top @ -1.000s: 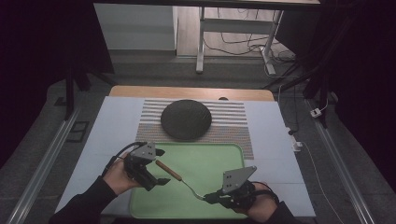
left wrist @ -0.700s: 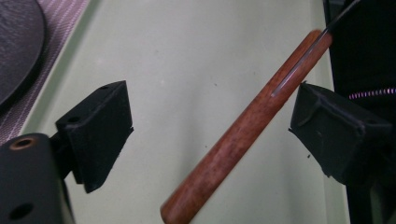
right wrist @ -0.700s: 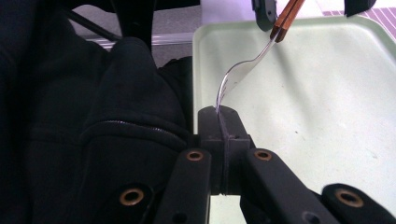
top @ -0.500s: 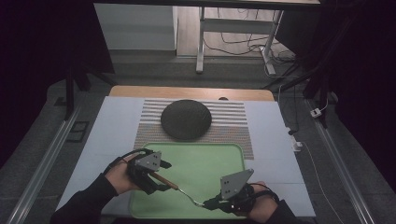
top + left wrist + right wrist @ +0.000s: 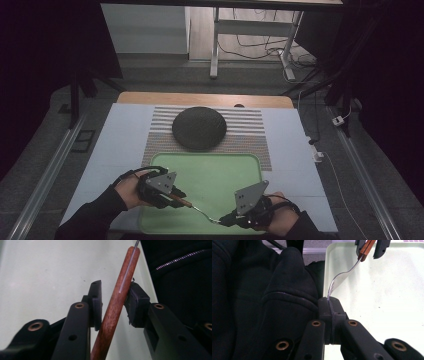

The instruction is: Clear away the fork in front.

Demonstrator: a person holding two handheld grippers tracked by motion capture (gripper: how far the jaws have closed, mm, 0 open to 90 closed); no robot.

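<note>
I read the right gripper (image 5: 329,302) as pressed together on the tines of the fork (image 5: 342,275); its two jaws meet with the metal tips pinched between them. The left gripper (image 5: 113,302) has its jaws spread a little around the fork's wooden handle (image 5: 117,297): the handle touches the right pad, and a narrow gap shows at the left pad. The fork spans between the two grippers above the near edge of the green tray (image 5: 220,170), handle toward the tray's left side, tines toward its near right corner. Beyond the tray's far edge I see a dark round lid-like disc (image 5: 199,128) on a striped mat (image 5: 250,125). A dark zipped sleeve (image 5: 274,302) lies just off the tray's near rim.
</note>
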